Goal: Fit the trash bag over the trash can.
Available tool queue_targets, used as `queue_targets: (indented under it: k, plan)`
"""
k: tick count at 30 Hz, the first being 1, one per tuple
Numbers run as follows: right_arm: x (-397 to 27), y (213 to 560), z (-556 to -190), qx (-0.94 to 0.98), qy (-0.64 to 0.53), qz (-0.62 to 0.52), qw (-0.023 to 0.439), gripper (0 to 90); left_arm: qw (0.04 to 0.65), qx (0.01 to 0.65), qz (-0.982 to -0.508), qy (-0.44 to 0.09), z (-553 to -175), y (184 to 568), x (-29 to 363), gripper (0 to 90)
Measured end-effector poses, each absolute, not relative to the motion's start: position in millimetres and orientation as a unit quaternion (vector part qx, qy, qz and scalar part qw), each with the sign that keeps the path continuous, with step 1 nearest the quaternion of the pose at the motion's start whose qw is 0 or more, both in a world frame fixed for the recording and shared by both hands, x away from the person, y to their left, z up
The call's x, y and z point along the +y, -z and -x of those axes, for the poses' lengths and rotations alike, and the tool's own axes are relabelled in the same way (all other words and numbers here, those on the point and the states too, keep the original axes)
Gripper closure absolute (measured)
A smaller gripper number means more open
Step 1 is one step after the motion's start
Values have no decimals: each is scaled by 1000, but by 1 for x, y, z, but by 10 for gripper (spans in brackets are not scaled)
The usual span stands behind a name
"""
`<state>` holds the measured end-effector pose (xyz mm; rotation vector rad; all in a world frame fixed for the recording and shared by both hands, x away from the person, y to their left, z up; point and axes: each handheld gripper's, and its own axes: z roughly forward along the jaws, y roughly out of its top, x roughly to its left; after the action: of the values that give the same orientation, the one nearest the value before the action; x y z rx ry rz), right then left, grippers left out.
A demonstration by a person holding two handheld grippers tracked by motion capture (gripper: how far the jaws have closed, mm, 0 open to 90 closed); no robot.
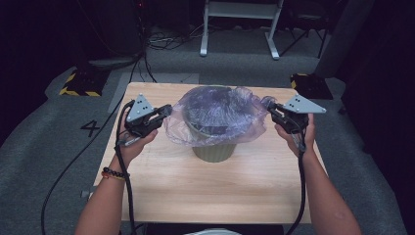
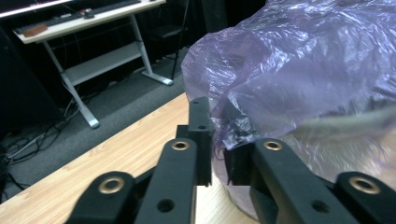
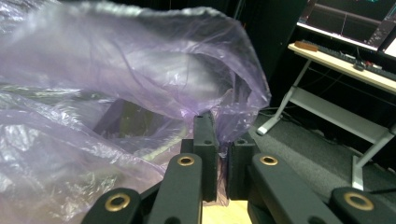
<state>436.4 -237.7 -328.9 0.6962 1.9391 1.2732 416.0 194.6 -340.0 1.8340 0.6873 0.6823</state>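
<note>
done: bag (image 1: pixel 215 115) spread over bin (image 1: pixel 213 152) at frame centre | left gripper (image 1: pixel 166 113) and right gripper (image 1: pixel 272 110) each clamp a bag edge | left: pull rim down, tuck

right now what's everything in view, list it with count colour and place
bag: one, clear purple, draped over the bin, edges pinched on both sides
bin: one, grey-green, middle of the table
table: one, light wood, on grey floor
desk: one, white frame, behind the table
floor blocks: two, black, one with yellow stripes, at the table's far corners
left gripper: black, shut on the bag's left edge
right gripper: black, shut on the bag's right edge
forearms: two, coming in from below
</note>
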Motion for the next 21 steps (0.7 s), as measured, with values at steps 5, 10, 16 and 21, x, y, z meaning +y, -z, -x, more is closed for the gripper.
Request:
queue_targets:
  k: [5, 10, 16, 21]
  plan:
    - [-234, 336, -449, 763, -464, -279, 353, 854, 480, 316, -772, -270, -441, 346, 188, 886]
    - [-237, 345, -462, 766, -456, -298, 341, 848, 470, 357, -771, -239, -464, 359, 189, 890]
    - [-235, 356, -472, 776, -442, -312, 324, 848, 442, 389, -782, -206, -486, 382, 190, 889]
    - [-234, 367, -475, 788, -433, -315, 302, 776, 422, 400, -792, -188, -491, 402, 186, 884]
